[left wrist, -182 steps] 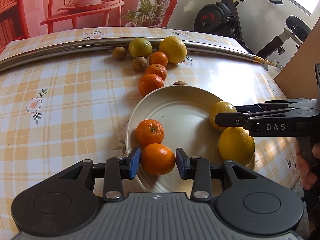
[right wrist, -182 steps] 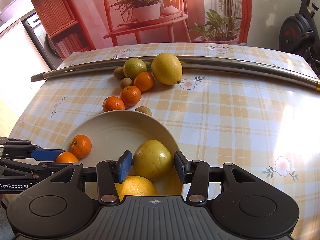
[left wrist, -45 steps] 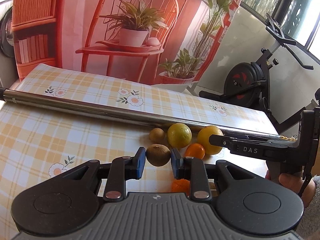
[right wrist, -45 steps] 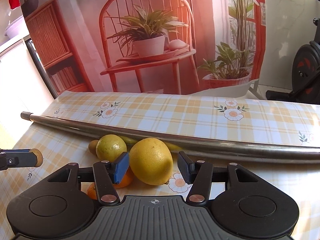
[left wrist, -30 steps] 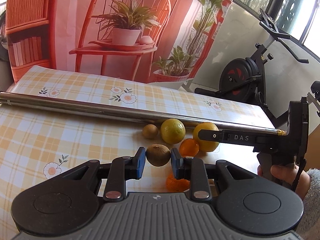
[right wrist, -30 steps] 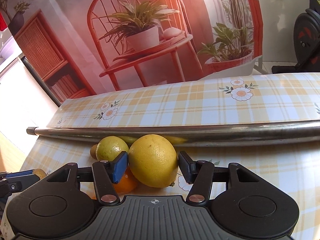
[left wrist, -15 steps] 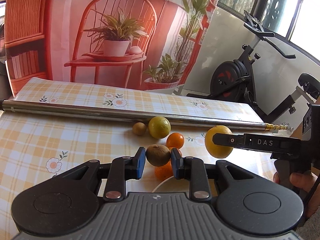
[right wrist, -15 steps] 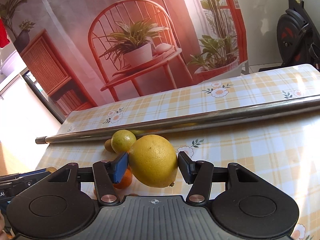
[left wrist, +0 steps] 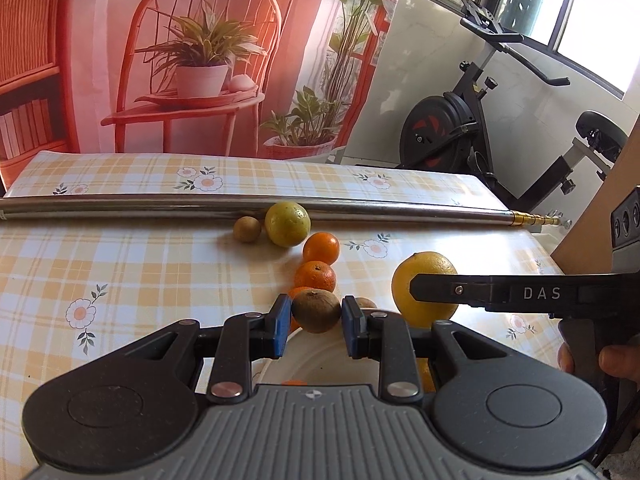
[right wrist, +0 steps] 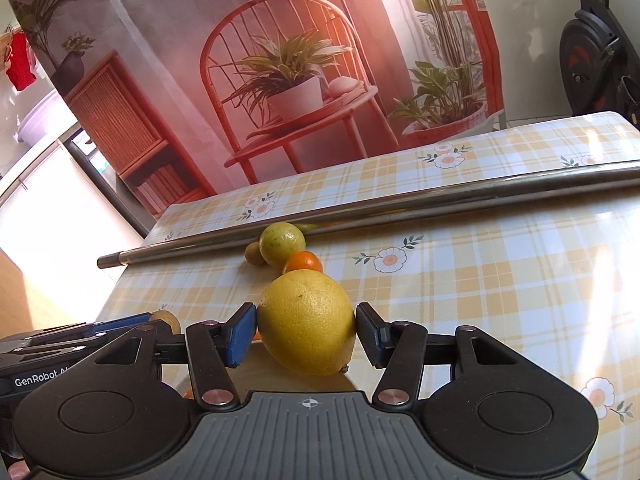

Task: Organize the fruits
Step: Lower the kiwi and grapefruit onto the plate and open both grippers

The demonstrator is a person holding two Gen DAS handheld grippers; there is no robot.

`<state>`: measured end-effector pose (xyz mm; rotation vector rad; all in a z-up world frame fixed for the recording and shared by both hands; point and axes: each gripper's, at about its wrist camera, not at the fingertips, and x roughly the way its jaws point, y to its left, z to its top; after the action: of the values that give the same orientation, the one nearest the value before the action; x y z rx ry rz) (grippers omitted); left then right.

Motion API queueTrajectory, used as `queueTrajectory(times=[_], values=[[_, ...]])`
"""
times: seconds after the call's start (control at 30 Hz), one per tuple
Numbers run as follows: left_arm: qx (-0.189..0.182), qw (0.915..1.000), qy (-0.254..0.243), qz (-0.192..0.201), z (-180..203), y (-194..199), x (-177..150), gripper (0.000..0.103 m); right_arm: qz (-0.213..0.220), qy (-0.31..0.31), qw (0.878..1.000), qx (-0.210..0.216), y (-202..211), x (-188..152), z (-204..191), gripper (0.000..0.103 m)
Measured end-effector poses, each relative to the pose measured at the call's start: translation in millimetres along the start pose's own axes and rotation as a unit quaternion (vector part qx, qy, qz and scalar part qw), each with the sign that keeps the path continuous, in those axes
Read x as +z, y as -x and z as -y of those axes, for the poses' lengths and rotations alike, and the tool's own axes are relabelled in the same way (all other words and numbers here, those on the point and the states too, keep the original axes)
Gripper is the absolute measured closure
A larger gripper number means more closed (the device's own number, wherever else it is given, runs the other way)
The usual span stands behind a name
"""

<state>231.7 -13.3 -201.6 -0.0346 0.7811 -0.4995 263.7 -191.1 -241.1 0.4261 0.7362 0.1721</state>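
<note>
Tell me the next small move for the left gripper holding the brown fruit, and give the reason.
Probably lower it a little and open over the plate. The left gripper is shut on the brown fruit, which hangs just above the plate's pale rim. The right gripper holds the large yellow citrus close by, so a short, straight drop seems safest.

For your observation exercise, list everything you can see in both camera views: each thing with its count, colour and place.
Brown fruit: one, held in left claw.
Yellow citrus: one, held in right claw.
Oranges: three, on cloth.
Green-yellow citrus: one, by rod.
Small brown fruit: one, beside it.
Plate: one, cream, below left claw.
Rod: one, silver, across table.
Tablecloth: yellow check.
Exercise bike: black, background.
Hand: one, gripping right claw's handle.
</note>
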Motion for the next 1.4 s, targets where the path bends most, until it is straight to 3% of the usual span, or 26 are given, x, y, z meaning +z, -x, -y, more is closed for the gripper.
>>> queueTrajectory(times=[0.43, 0.97, 1.4], values=[[-0.012, 0.9996, -0.004, -0.025, 1, -9, -9, 0.074, -0.061, 0.041, 0.997, 0.016, -11, -7, -25, 0.052], [-0.011, 0.9981, -0.032, -0.052, 6, -22, -18, 0.074, -0.103, 0.055, 0.993, -0.002, -25, -13, -31, 0.056], [-0.012, 0.9972, -0.029, -0.067, 8, -29, -22, 0.074, -0.081, 0.015, 0.997, 0.007, -11, -4, -15, 0.057]])
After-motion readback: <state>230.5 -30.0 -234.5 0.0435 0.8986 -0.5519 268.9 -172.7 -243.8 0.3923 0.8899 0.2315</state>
